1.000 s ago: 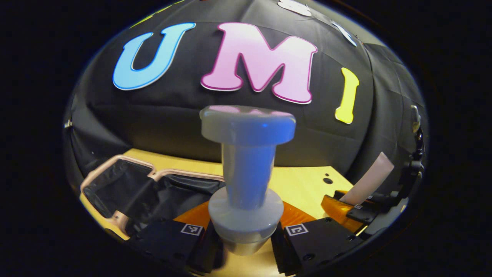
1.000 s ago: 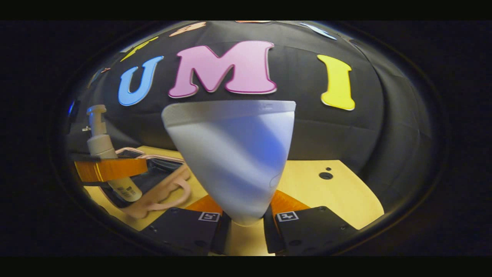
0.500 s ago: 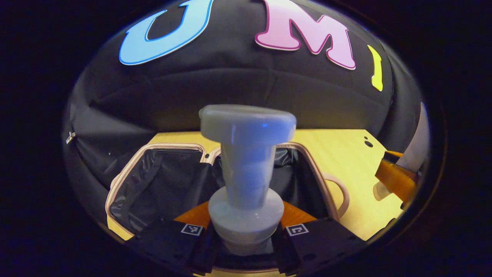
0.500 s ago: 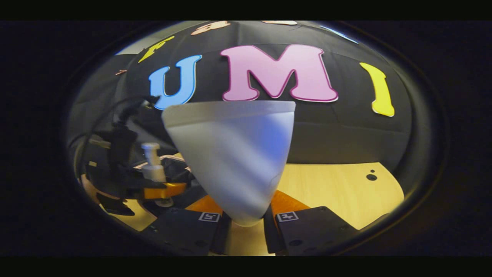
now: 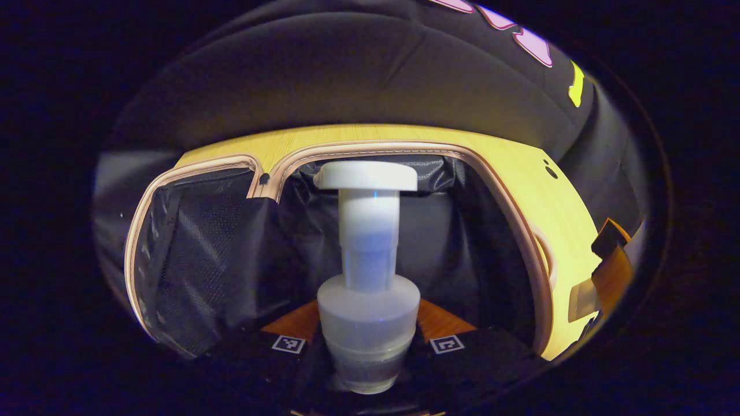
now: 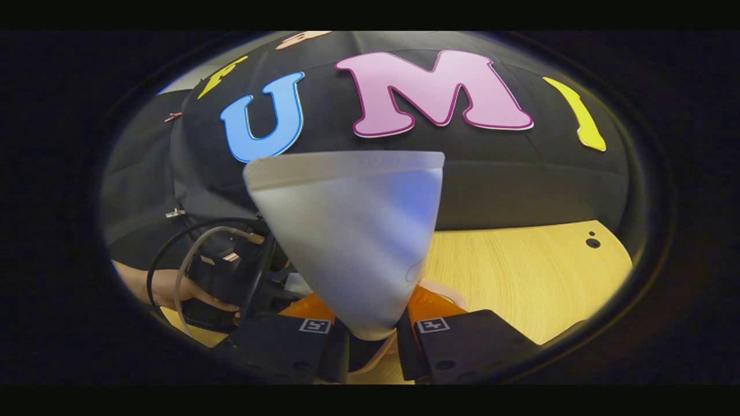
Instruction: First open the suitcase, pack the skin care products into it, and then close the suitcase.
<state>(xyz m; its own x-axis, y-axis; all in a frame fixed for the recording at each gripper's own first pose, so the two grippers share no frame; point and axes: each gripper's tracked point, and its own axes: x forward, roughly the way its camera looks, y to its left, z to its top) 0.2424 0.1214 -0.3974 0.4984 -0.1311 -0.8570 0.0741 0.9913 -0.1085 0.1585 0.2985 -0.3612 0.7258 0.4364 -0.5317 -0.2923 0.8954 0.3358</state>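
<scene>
In the left gripper view, the left gripper (image 5: 367,352) has its two fingers closed against the collar of a pump bottle (image 5: 368,271), one finger on each side. The bottle stands upright between them, its flat pump head at the top. Straight behind and below the bottle lies the open suitcase (image 5: 219,254), with a dark lining and a pale pink trimmed rim. The bottle hangs over the right-hand compartment; the left-hand compartment has a mesh panel. A pink handle (image 5: 546,257) sticks out from the suitcase's right edge. The suitcase lies on a yellow wooden table (image 5: 520,167), which has small dark holes near its far corner. At the right edge of this view part of the other gripper shows, with a pale thing in it.

In the right gripper view, the right gripper (image 6: 373,341) is shut narrowly on the lower end of a white tube (image 6: 347,231), which fans out wide towards its crimped top and blocks the middle of the view. To the left, a hand (image 6: 173,289) holds the other gripper's dark body with looping cables. The table runs off to the right behind the tube.
</scene>
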